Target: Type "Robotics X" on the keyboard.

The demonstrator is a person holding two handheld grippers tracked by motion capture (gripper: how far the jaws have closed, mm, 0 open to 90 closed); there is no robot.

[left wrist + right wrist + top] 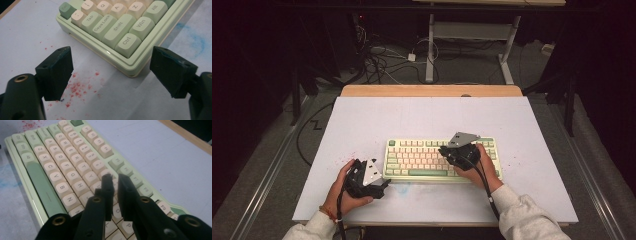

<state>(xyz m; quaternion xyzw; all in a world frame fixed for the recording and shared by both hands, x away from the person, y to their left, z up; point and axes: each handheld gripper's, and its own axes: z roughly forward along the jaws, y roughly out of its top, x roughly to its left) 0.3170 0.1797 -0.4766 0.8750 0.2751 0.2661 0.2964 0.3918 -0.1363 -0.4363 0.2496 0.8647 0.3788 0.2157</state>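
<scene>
A pale green keyboard with cream keys lies on the white sheet near the table's front. My right gripper hovers low over its right half, held in a hand that reaches in from the bottom right. In the right gripper view the right gripper points along the upper key rows, its jaws a narrow slit apart with nothing pinched between them. My left gripper rests at the keyboard's front-left corner. In the left gripper view the left gripper stands wide open, facing the keyboard corner near the Ctrl key, without touching it.
The white sheet covers the table, with a wooden edge at the back. Red specks lie left of the keyboard and a blue smear lies in front of it. Cables and desk legs sit on the floor beyond.
</scene>
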